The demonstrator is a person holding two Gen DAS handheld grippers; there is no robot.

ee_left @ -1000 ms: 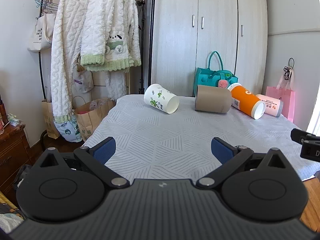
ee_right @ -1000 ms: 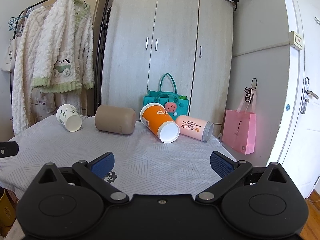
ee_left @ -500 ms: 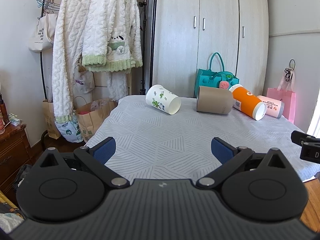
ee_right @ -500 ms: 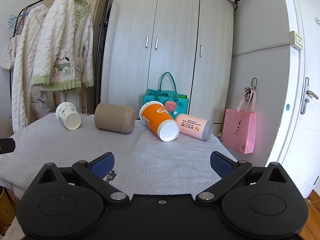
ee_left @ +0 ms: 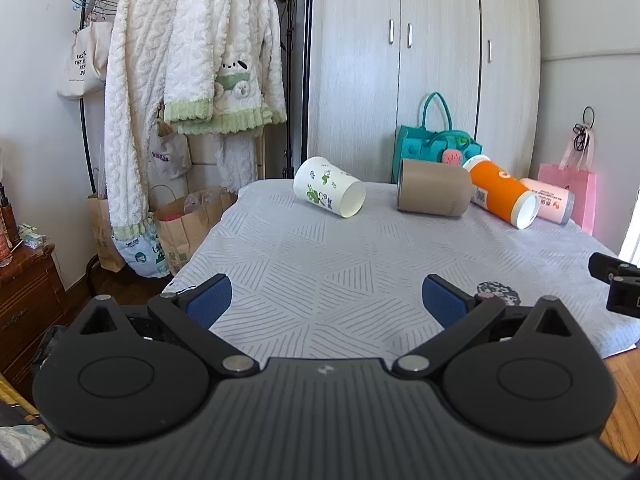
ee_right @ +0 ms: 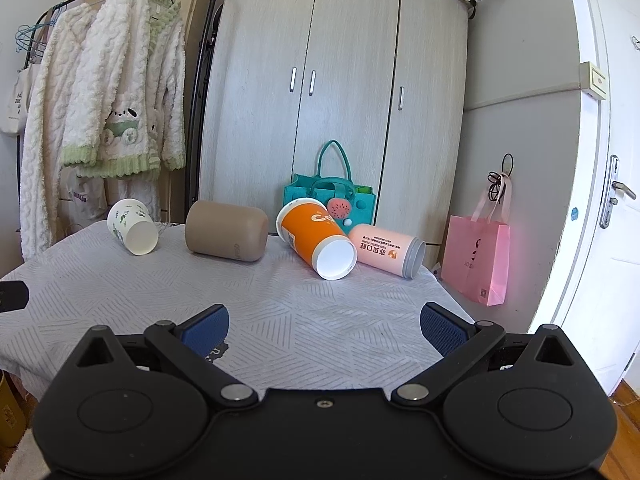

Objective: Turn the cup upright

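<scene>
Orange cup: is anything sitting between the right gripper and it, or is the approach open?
Nothing visible blocks it. Only bare tablecloth lies between the open right gripper and the orange cup, which lies on its side, mouth toward the camera. The pink cup lies close on its right, the tan cup on its left.

Partly hidden or cropped items, both wrist views.

Lower part of teal bag (ee_right: 332, 200) masked by orange cup (ee_right: 316, 236); print on pink cup (ee_right: 384, 250) too small to read. Right gripper (ee_left: 618, 284) cropped at frame edge, jaw state undeterminable there. Tote bag (ee_left: 82, 64) lettering cut off, illegible. Near table edge (ee_left: 320, 320) masked by gripper body.
</scene>
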